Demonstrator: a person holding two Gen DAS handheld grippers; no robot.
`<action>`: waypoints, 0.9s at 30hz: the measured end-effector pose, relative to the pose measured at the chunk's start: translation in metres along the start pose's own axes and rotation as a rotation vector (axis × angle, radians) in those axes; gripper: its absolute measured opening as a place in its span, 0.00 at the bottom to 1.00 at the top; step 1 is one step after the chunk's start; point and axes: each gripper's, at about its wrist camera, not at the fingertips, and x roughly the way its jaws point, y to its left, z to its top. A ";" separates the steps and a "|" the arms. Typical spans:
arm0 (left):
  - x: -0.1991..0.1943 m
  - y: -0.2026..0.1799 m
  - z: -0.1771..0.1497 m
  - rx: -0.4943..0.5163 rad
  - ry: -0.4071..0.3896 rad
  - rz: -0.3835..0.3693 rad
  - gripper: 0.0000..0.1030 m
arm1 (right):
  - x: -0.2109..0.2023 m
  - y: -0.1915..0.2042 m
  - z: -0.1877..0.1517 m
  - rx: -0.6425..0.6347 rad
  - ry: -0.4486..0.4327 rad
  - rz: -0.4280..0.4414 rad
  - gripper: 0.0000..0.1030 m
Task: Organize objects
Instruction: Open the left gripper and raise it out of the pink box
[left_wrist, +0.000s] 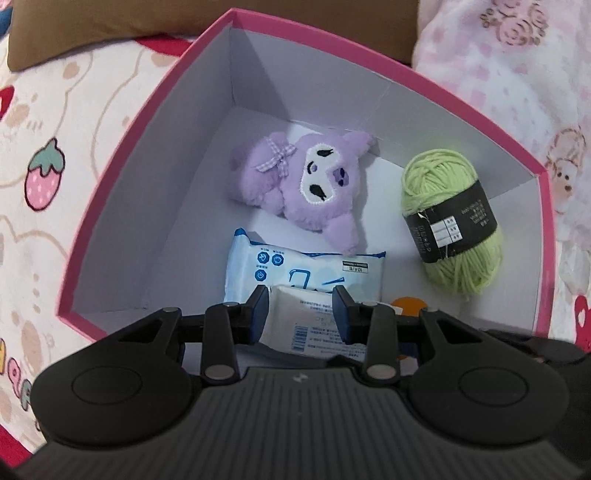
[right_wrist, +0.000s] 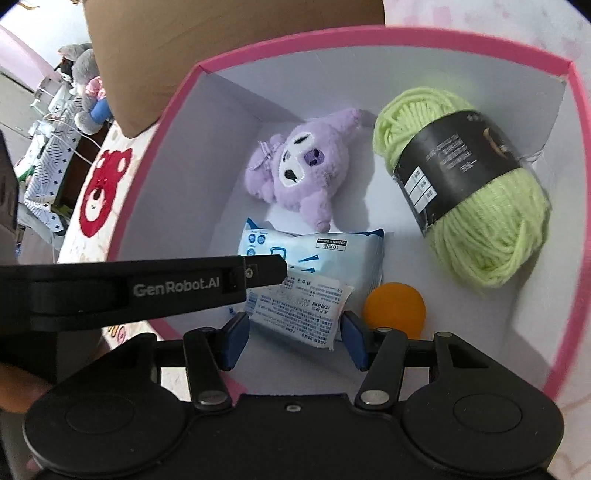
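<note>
Left gripper (left_wrist: 300, 310) around white packet (left_wrist: 314, 325) in box (left_wrist: 147, 122)

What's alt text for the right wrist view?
Pink box from above, holding a plush, yarn, wipes, a packet and a ball. The left tool reaches in onto the packet; the right tool hangs open above.

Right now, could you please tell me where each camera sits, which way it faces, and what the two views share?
Left wrist: sits on the left claw, looking steeply down into the pink box; its own two fingers pinch a small white packet.
Right wrist: sits on the right claw, looking down into the same box; its own fingers stand apart, and the left claw's finger crosses in from the left.
Shared: purple plush toy, green yarn, blue wipes pack, orange ball.
</note>
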 end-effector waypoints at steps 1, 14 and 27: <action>-0.003 -0.002 -0.002 0.018 0.002 -0.002 0.34 | -0.005 0.001 -0.001 -0.012 -0.003 0.006 0.59; -0.082 -0.018 -0.018 -0.008 -0.085 -0.107 0.35 | -0.073 0.009 -0.023 -0.172 -0.127 -0.060 0.59; -0.162 -0.047 -0.066 0.158 -0.087 -0.151 0.44 | -0.148 0.036 -0.066 -0.335 -0.191 -0.123 0.64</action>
